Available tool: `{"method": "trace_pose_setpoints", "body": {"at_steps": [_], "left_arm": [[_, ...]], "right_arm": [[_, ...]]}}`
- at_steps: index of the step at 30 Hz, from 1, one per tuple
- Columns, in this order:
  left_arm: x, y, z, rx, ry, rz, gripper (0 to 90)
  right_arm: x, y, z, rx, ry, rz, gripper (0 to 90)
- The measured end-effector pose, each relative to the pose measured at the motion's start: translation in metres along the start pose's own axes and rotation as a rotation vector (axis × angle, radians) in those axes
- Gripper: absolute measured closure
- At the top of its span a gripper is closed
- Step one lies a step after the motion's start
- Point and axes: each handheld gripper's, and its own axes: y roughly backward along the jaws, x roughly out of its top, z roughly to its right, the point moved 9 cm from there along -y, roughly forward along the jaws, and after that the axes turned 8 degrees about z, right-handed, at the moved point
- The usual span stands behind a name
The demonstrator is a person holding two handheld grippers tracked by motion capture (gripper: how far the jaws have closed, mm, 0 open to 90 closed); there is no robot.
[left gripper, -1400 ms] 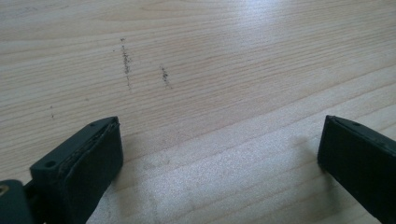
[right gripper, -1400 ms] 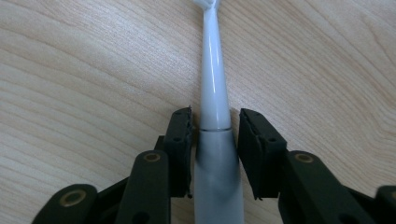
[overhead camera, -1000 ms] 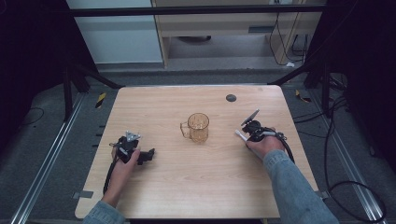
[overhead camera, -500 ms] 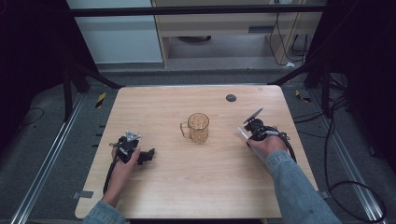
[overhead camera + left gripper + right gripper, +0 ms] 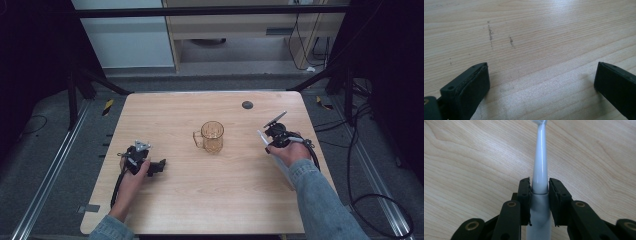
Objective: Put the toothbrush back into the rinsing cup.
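Toothbrush (image 5: pixel 540 170): head cut off by top edge in the right gripper view; lower handle hidden between jaws. High view: brush too small to identify.

mug (image 5: pixel 212 136) mid-table, lone obstacle | bare table (image 5: pixel 225 185) all around

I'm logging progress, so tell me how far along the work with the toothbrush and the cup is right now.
Done: the right gripper is shut on the white toothbrush, holding it near the table's right edge. In hand: the brush sits apart from the amber cup, which stands upright mid-table and looks empty. Left: probably carrying the brush over and putting it in the cup. The left gripper rests open on the table.
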Motion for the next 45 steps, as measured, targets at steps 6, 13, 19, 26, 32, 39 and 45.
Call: {"method": "trace_pose_setpoints", "body": {"at_steps": [6,13,19,26,32,39,45], "left_arm": [[0.0,0.0,0.0,0.0,0.0,0.0,0.0],[0.0,0.0,0.0,0.0,-0.001,0.0,0.0],[0.0,0.0,0.0,0.0,0.0,0.0,0.0],[0.0,0.0,0.0,-0.001,-0.001,0.0,0.0],[0.0,0.0,0.0,-0.001,0.0,0.0,0.0],[0.0,0.0,0.0,-0.001,0.0,0.001,0.0],[0.0,0.0,0.0,-0.001,0.0,0.001,0.0]], "right_arm": [[0.004,0.003,-0.001,0.002,-0.001,0.004,72.1],[0.006,0.007,0.001,-0.002,0.008,0.014,72.9],[0.011,0.014,0.003,-0.004,0.0,0.027,73.2],[0.017,0.02,0.005,-0.013,0.003,0.041,73.4],[0.018,0.024,0.006,-0.011,-0.001,0.042,73.5],[0.022,0.028,0.006,-0.013,0.009,0.05,73.6],[0.026,0.034,0.007,-0.02,0.009,0.062,73.7]]}}
